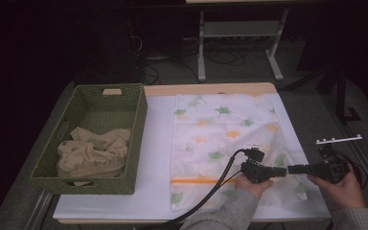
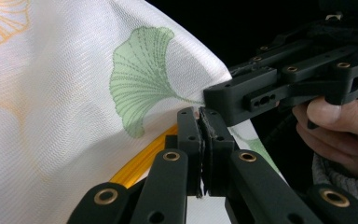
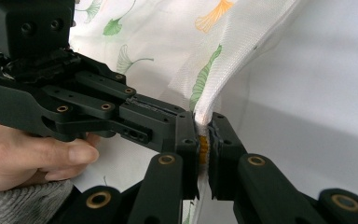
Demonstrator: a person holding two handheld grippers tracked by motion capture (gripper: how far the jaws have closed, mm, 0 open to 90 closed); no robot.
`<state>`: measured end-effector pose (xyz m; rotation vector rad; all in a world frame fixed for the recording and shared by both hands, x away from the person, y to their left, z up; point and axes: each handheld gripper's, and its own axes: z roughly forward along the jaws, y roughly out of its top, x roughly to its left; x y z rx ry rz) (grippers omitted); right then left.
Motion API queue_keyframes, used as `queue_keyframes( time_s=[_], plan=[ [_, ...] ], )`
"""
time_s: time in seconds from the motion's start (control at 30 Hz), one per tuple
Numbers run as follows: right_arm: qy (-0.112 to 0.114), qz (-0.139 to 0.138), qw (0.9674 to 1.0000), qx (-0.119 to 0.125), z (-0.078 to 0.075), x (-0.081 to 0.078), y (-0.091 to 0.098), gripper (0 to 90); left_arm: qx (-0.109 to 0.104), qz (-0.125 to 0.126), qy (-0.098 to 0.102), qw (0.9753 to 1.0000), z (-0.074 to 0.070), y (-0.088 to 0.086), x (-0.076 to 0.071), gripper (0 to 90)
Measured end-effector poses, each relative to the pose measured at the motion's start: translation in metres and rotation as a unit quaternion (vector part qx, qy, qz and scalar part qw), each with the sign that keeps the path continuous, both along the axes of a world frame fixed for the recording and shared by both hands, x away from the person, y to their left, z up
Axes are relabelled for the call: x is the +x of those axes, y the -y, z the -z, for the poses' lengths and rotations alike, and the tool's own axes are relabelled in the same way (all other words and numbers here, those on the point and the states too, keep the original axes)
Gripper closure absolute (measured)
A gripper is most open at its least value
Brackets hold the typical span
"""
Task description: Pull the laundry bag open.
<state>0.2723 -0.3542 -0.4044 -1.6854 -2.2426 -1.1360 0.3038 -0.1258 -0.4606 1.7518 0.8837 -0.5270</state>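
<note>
1. Cloth with printed green and orange leaves (image 1: 220,132) lies spread on the white surface (image 1: 158,143), to the right of a green woven basket (image 1: 88,139). The basket holds a crumpled beige cloth (image 1: 93,151).
2. Both grippers meet at the near right part of the leaf cloth, tip to tip. The left gripper (image 1: 280,171) comes from the left side and the right gripper (image 1: 294,169) from the right side.
3. In the left gripper view, the left gripper's (image 2: 203,135) fingers are pressed together, and the cloth edge with its orange stripe (image 2: 140,163) seems to be pinched between them.
4. In the right gripper view, the right gripper's (image 3: 204,149) fingers are pinching the raised cloth edge; a bit of the orange stripe (image 3: 203,148) shows between them.
5. The cloth edge is lifted a little from the surface where the two grips are.
6. Judged step: the grasp on the edge is made with both hands, close together, and the handling of the cloth (folding or lifting it) is only starting.
7. The next move probably calls for sliding or parting the hands along the edge while both grips are tight, so that the cloth hangs straight. If one grip is too shallow, the thin fabric may slip out.
</note>
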Motion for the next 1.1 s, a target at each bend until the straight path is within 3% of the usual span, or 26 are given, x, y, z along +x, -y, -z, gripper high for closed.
queue_keyframes(
  time_s=[0.37,0.73,1.1],
  plan=[
    [-0.008,0.002,0.9998,-0.021,0.004,0.001,-0.001,83.6,0.03,-0.003,0.011,0.9995,-0.002,0.003,-0.001,89.5],
    [-0.02,0.002,0.9995,-0.025,0.005,0.001,-0.001,84.2,0.061,0.004,0.024,0.9978,-0.007,-0.001,-0.005,89.6],
    [-0.026,0.014,0.9971,-0.07,0.005,0.001,0.0,84.3,0.082,0.005,0.027,0.9963,-0.01,-0.02,-0.006,89.6]
  ],
)
